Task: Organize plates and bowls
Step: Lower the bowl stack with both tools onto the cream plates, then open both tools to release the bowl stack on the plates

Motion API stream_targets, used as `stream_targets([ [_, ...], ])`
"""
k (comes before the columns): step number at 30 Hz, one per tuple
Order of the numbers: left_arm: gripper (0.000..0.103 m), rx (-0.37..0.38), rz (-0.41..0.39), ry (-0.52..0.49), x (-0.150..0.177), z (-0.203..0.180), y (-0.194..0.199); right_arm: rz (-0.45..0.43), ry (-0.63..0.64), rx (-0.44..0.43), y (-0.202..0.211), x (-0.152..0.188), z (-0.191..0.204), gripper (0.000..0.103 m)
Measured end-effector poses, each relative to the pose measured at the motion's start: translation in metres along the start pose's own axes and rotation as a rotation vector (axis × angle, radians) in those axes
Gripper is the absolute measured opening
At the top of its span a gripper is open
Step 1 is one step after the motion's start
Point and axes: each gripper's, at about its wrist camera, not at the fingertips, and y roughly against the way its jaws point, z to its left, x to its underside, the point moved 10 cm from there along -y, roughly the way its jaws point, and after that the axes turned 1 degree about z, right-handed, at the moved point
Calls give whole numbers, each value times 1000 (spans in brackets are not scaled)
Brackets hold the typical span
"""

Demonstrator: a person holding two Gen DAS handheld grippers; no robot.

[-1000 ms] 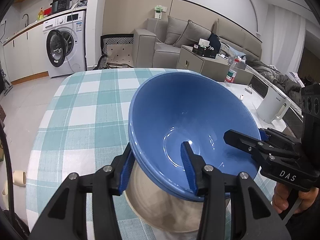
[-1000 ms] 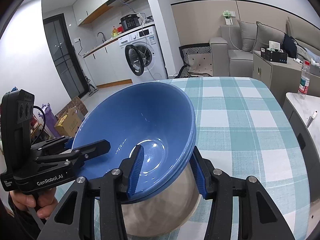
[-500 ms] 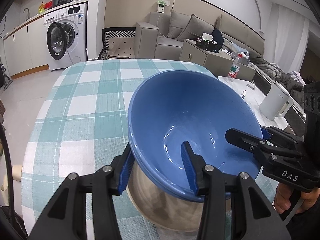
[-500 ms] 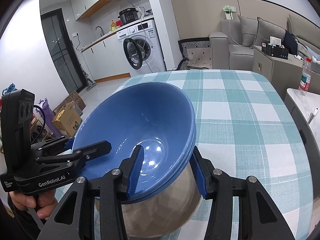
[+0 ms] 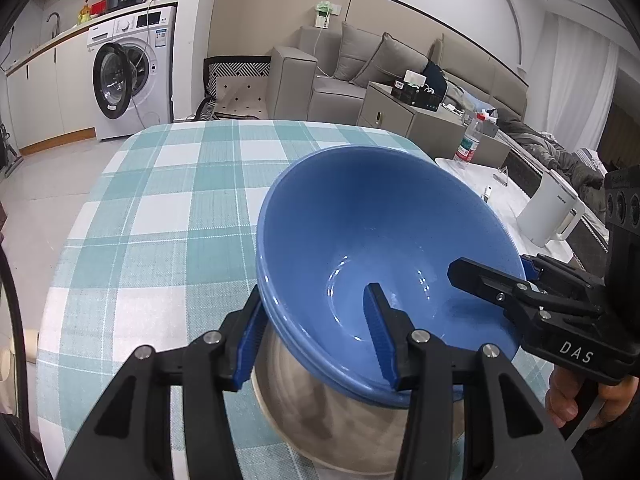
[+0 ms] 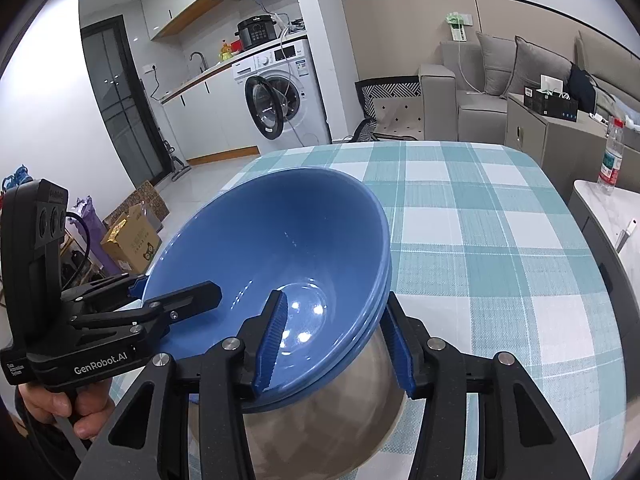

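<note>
Stacked blue bowls (image 5: 360, 232) (image 6: 280, 232) nest in a steel bowl (image 5: 320, 420) (image 6: 320, 432) over the checked tablecloth (image 5: 160, 220). My left gripper (image 5: 314, 292) straddles the near rim of the stack. One blue pad lies inside the top bowl and the other against the outside, shut on the stack. My right gripper (image 6: 335, 296) clamps the opposite rim the same way. Each gripper shows in the other's view: the right gripper (image 5: 488, 266) at the right edge, the left gripper (image 6: 176, 286) at the left. I cannot tell whether the steel bowl's base touches the table.
A white kettle (image 5: 550, 216) and a water bottle (image 5: 472, 140) stand on a marble side table right of the dining table. A washing machine (image 6: 280, 100) and a sofa (image 5: 360, 72) lie beyond the far edge. Boxes (image 6: 132, 240) sit on the floor at the left.
Both grippers keep the same hold on the bowl stack. The views have tipped only slightly against the room.
</note>
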Motion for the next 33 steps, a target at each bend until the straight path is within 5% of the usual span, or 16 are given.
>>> stream_targets([
  [8, 53, -4, -3, -11, 0, -2, 1, -7, 11, -11, 2, -3, 0, 51],
  [16, 73, -27, -34, -18, -4, 0, 15, -54, 62, -17, 16, -9, 1, 83],
  [20, 75, -32, -51, -20, -3, 2, 23, -85, 75, -11, 24, -12, 0, 94],
  [22, 86, -42, -60, -25, -3, 3, 26, -96, 75, -5, 27, -12, -3, 101],
  [25, 100, -57, -90, -36, -3, 5, 33, -107, 85, -4, 31, -12, -3, 102],
  [33, 103, -74, -173, -61, -5, 7, 50, -151, 142, 3, 45, -8, 3, 102],
])
